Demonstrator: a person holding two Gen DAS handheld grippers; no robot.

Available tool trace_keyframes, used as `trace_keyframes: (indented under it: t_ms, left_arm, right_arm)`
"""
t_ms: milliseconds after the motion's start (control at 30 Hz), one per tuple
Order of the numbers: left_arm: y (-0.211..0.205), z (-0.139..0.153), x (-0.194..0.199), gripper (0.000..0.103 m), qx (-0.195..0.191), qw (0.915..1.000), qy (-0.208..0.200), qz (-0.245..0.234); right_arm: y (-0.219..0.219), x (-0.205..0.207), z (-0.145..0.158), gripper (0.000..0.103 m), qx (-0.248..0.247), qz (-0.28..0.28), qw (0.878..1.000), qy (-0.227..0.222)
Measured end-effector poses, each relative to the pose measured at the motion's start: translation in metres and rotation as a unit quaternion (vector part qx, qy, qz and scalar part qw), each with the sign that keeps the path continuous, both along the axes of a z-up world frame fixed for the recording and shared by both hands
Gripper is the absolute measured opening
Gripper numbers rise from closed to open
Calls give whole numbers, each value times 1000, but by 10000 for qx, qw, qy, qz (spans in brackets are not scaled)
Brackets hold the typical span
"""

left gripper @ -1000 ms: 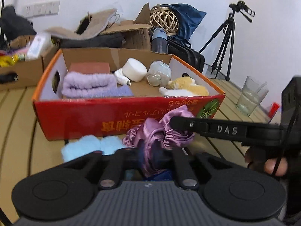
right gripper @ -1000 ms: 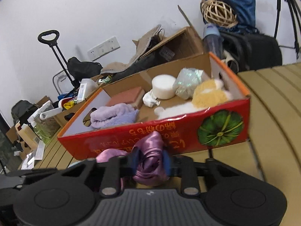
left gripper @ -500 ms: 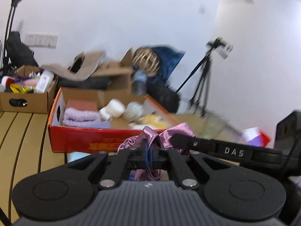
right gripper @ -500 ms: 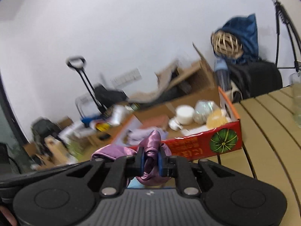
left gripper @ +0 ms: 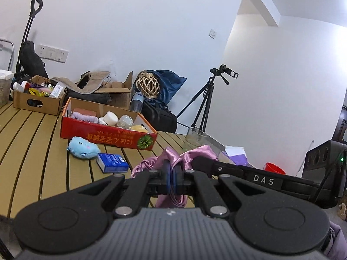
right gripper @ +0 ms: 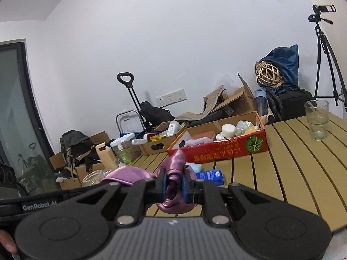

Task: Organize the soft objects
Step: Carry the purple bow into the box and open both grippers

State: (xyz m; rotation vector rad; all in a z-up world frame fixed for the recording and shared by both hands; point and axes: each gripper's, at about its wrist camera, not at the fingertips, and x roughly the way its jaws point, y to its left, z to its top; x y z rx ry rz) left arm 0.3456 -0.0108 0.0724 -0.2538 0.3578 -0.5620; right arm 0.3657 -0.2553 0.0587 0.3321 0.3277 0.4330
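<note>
Both grippers are shut on one purple satin cloth [left gripper: 171,158], held up above the slatted table. My left gripper [left gripper: 172,178] pinches one bunch of it; my right gripper [right gripper: 173,184] pinches another part of the cloth [right gripper: 173,166]. The right gripper's body crosses the left wrist view on the right. The red cardboard box [left gripper: 104,133] stands farther back on the table, and also shows in the right wrist view [right gripper: 219,151]. It holds a lilac towel [left gripper: 83,116], a white roll [left gripper: 111,118] and a yellow plush [left gripper: 137,128]. A light blue plush [left gripper: 83,150] lies in front of the box.
A blue tissue pack [left gripper: 112,162] lies beside the plush. A drinking glass [right gripper: 316,120] stands at the table's right. A brown box of bottles [left gripper: 35,101] sits at the back left. A red cup [left gripper: 274,168] and tripod [left gripper: 208,99] are to the right.
Both grippers have lifted the purple cloth up and pulled back from the red box, which now looks much smaller and farther away. The blue plush and tissue pack have come into view.
</note>
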Motion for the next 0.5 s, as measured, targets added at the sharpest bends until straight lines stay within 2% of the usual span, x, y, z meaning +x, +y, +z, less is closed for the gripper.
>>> trace_keyframes:
  t_ms: [133,300,433,500]
  left_arm:
    - [1,6,-21,3,-9,9999,-148,5]
    - [2,8,-27,3,-89,9997,-230,53]
    - [3,8,-10,3,-118,9996,-250,69]
    - [5,11,7,3,-165,9994,-315,46]
  right_arm:
    - [0,-25,5,13,10,5,9999,-141]
    - [-1,-35,8,13,30,-13,9997,-236]
    - [-2,-21,7,13,143,70,9997,-202]
    - [-3,0,10,13,244,165,9994,-159]
